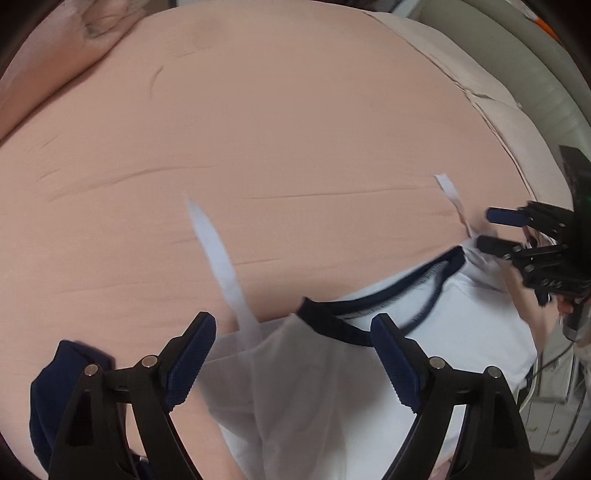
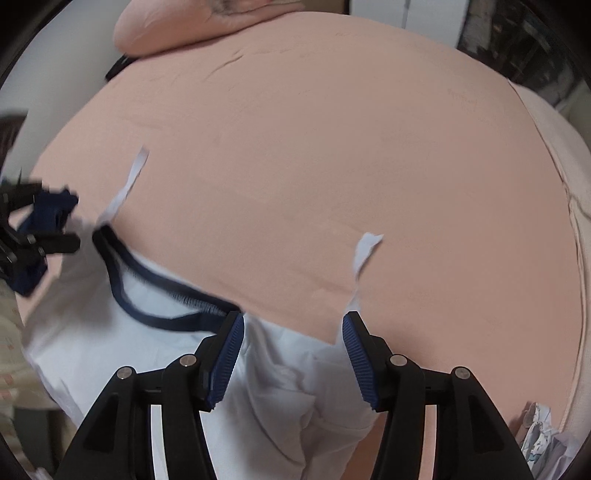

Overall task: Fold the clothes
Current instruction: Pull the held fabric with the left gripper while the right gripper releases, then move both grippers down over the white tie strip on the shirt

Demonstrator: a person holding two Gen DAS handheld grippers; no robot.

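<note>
A white garment (image 1: 461,317) with a navy-trimmed neckline (image 1: 388,299) lies on the near part of a pink bedsheet (image 1: 277,129). Two white ribbon straps (image 1: 218,258) trail from it across the sheet. My left gripper (image 1: 293,319) stands open above the garment's left shoulder, nothing pressed between its pads. A navy sleeve (image 1: 62,373) lies beside its left finger. My right gripper (image 2: 292,317) is open over the white fabric (image 2: 280,387) at the garment's right edge, one strap (image 2: 364,251) just ahead of it. Each gripper also shows in the other's view: right gripper (image 1: 485,228), left gripper (image 2: 75,221).
A pink pillow (image 2: 177,26) lies at the far end of the bed. The beige mattress edge (image 1: 517,122) runs along the right side. A patterned cloth (image 2: 539,432) sits at the lower right, off the sheet. A dark object (image 2: 118,68) lies beside the pillow.
</note>
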